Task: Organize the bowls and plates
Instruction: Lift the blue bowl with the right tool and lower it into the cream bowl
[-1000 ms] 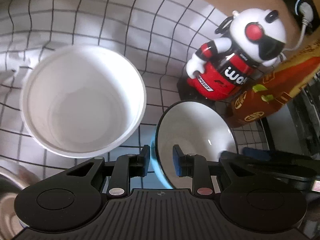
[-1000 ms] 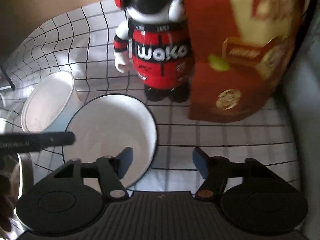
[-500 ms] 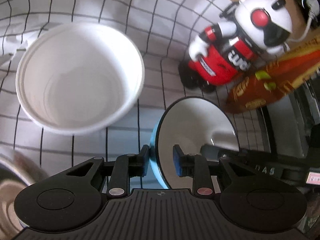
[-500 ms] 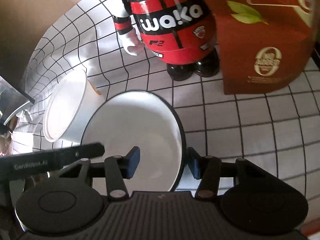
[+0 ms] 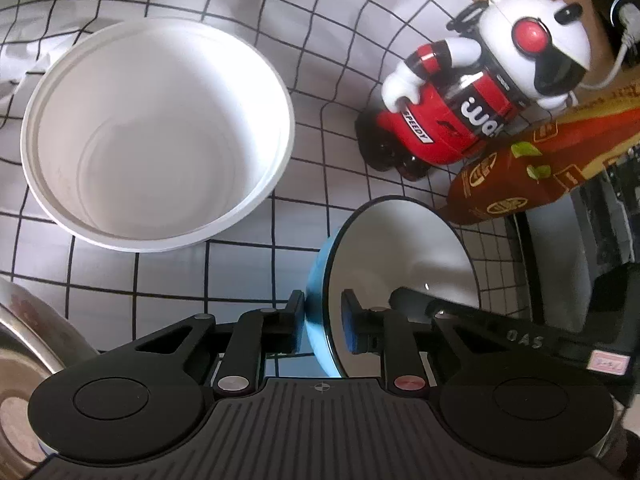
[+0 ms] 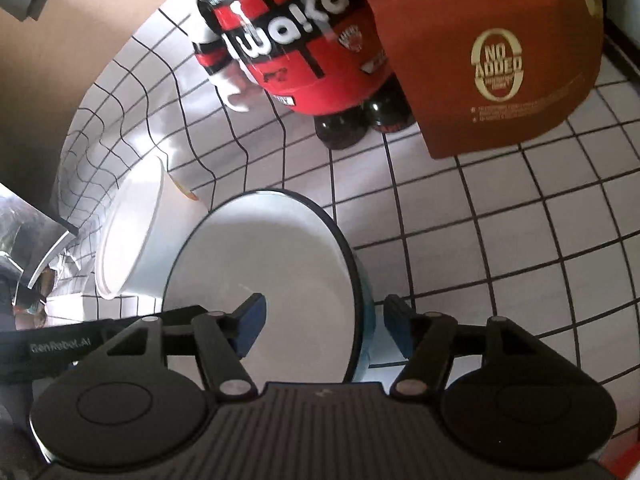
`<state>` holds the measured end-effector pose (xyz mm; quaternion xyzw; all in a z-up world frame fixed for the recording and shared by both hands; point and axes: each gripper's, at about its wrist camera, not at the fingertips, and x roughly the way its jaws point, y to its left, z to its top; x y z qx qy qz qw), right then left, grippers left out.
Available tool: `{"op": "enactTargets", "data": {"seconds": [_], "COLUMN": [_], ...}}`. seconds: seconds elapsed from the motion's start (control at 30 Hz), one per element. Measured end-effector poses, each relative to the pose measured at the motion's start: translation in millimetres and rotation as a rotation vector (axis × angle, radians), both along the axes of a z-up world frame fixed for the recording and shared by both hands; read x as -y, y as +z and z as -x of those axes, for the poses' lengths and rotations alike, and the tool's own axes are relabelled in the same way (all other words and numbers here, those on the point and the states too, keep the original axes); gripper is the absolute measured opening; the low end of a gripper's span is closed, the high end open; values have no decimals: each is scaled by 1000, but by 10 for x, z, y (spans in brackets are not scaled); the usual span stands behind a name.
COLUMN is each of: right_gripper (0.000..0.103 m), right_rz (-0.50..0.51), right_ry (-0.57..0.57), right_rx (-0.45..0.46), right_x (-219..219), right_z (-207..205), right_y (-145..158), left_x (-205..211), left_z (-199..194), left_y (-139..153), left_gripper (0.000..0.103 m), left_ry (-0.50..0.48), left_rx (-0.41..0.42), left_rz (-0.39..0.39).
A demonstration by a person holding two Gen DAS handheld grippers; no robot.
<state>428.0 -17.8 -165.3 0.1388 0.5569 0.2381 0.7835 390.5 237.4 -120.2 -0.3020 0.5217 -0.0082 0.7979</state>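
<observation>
A blue enamel bowl (image 5: pixel 400 256) with a white inside and dark rim stands tilted on its side over the checked cloth. My left gripper (image 5: pixel 324 316) straddles its near rim, jaws closing, pads on the wall. The right gripper (image 6: pixel 325 312) straddles the bowl's (image 6: pixel 260 260) right rim with its jaws opening, and gaps show on both sides of the wall. One of its fingers (image 5: pixel 412 300) reaches into the bowl in the left wrist view. A larger white plastic bowl (image 5: pixel 156 132) sits upright to the left, also in the right wrist view as the white bowl (image 6: pixel 128 240).
A red and white toy robot (image 5: pixel 460 112) and a red-brown carton (image 5: pixel 520 176) stand close behind the blue bowl; robot (image 6: pixel 300 52) and carton (image 6: pixel 500 60) fill the top of the right wrist view. A metal pot (image 5: pixel 24 340) is at the lower left.
The right gripper's jaws closed in around the bowl's rim and have spread apart again, and it has sunk closer to the bowl. The left gripper's jaws have narrowed onto the rim.
</observation>
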Motion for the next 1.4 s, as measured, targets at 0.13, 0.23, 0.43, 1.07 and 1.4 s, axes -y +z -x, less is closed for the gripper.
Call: {"op": "enactTargets", "data": {"seconds": [0.13,0.23,0.43,1.07,1.4], "right_gripper": [82,86,103,45,45], "right_rz": [-10,-8,-70,66,53], "right_ry": [33,68,33,113,59], "right_rx": [-36,-38,-61,2,-7], "right_x": [4,-16,-38,-87,-37], "right_z": [-31,-45,-69,-116,-108], "right_y": [-51,-47,-86,9,-19], "left_x": [-50,-78,-119,79,110], "left_z": [31,44,85,-223,-326], "left_y": [49,66,59,-171,-276], "left_gripper": [22,22,22,23,23], "left_ry": [10,20,33,4,28], "left_rx": [11,12,7,-55,-111], "left_rz": [10,18,20,20,54]}}
